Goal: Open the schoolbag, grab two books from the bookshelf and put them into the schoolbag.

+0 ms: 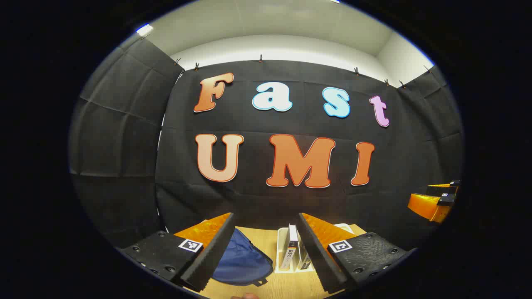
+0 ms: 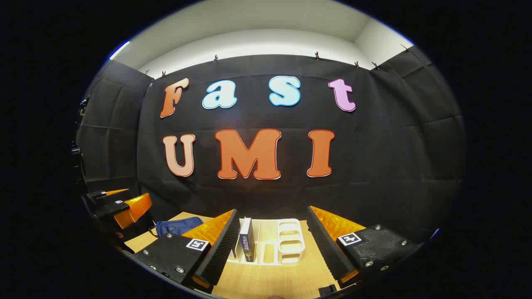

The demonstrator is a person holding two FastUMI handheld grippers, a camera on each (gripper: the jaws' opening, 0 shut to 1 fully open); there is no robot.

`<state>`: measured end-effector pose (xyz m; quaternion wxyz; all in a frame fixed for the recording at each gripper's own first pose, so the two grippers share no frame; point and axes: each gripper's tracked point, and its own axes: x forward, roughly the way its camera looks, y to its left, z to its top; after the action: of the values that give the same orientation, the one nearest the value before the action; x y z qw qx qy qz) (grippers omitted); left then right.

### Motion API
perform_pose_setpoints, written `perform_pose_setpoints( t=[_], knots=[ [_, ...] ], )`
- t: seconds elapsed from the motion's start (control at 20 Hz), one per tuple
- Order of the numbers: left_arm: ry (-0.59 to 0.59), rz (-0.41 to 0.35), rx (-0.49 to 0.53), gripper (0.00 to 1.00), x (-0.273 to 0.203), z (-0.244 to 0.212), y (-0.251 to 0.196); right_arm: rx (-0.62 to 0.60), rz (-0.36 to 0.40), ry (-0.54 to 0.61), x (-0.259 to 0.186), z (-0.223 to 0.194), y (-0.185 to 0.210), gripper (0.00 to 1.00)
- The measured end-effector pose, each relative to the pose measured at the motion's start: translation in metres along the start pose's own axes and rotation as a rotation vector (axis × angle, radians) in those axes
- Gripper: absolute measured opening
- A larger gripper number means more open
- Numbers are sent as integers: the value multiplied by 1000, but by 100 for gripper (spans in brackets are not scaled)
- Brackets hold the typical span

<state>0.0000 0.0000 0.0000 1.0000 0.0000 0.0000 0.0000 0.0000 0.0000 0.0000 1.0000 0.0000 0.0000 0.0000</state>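
Observation:
My left gripper [image 1: 266,216] hangs open above the wooden table [image 1: 272,286], nothing between its fingers. Below it lies the blue schoolbag [image 1: 241,261], flat on the table; I cannot tell whether its zip is undone. To the bag's right stands a white bookshelf [image 1: 282,236] with upright books [image 1: 291,249] in it. My right gripper [image 2: 272,211] is also open and holds nothing. It faces the white bookshelf [image 2: 291,243], where a dark book [image 2: 246,245] stands in the left slot. The schoolbag [image 2: 176,227] lies further left.
The black cloth wall rises right behind the table [image 2: 266,282]. The right gripper [image 1: 436,201] shows at the far right of the left gripper view, the left gripper [image 2: 120,205] at the far left of the right gripper view. Both hover off the table.

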Motion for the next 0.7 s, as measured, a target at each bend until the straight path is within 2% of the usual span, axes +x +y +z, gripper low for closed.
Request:
perform_pose_setpoints(
  t=[0.2,0.45,0.6,0.7],
  knots=[
    [5,8,19,94,5,-2,4,-2,16,7,7,-3,6,97],
    [11,4,-5,94,8,-7,3,-11,28,15,13,-6,9,97],
    [-26,-31,-49,94,8,1,-5,-6,22,14,15,-6,6,97],
    [-34,-5,-28,94,9,2,1,2,22,18,17,-6,4,97]
  ],
)
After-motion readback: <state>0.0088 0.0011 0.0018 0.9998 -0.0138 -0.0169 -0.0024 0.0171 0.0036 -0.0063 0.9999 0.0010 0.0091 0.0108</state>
